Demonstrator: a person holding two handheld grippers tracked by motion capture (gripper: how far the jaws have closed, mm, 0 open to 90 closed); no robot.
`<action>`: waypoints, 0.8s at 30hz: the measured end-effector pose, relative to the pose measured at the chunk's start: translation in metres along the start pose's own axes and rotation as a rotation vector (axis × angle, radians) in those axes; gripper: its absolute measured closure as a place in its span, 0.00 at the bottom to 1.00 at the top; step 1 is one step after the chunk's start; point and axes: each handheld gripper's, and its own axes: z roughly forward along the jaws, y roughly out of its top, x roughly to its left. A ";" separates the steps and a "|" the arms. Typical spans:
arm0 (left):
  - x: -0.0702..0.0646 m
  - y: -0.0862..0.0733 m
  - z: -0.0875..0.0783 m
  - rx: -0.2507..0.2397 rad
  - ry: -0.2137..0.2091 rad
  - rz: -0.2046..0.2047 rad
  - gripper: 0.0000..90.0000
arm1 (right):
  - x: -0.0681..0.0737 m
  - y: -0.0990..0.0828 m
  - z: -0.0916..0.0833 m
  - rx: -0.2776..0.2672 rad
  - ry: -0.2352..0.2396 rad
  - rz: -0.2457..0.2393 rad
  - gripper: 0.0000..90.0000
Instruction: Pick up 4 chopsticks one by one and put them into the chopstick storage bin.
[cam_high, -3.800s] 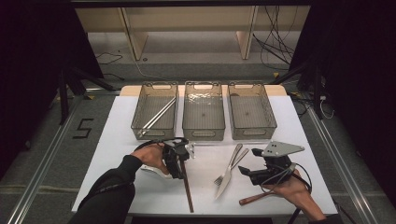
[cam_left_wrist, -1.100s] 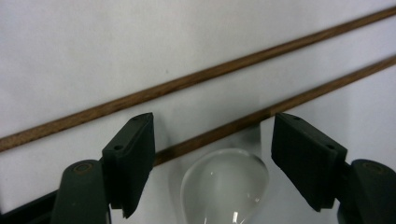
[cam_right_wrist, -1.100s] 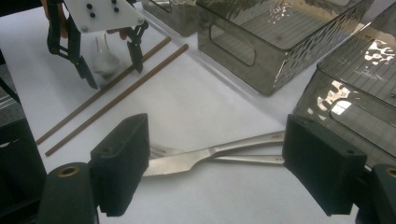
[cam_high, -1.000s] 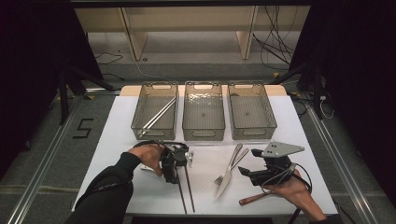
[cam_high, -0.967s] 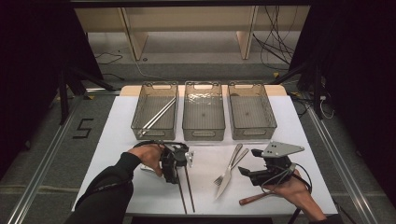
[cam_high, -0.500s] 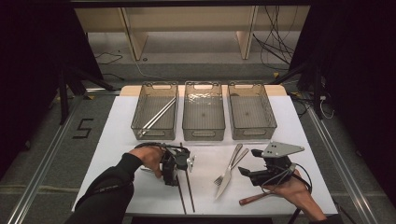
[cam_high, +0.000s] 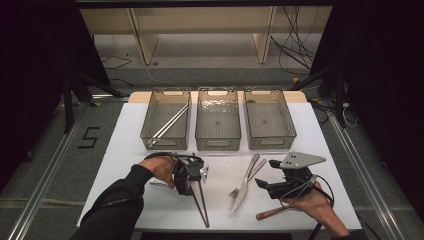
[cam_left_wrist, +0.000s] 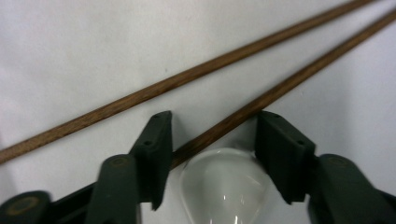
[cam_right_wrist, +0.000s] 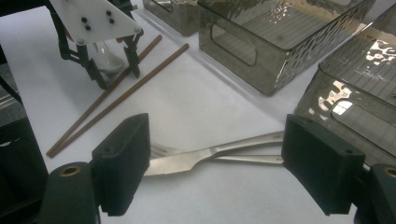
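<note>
My left gripper (cam_left_wrist: 212, 140), jaws just closing but seemingly not yet pinching, straddles the nearer chopstick (cam_left_wrist: 289, 86), which runs diagonally across the gap.

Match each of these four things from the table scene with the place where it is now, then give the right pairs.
Things:
1. wooden chopstick
2. metal chopsticks
3. knife
4. middle bin

Places:
A. lying inside the left bin
B. crossed over the fork on the white table
C. between the jaws of the left tool
D. standing between two other bins

Pairs: 1-C, 2-A, 3-B, 4-D
</note>
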 end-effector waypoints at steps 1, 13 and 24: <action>0.000 0.001 0.000 -0.006 -0.004 0.003 0.54 | 0.000 0.000 0.000 0.001 0.000 0.000 0.28; -0.001 0.004 -0.001 -0.022 0.002 0.024 0.69 | 0.000 0.000 0.000 0.003 0.001 -0.001 0.28; -0.002 0.007 -0.001 -0.047 0.005 0.034 0.81 | 0.000 0.000 0.000 0.003 0.001 -0.003 0.28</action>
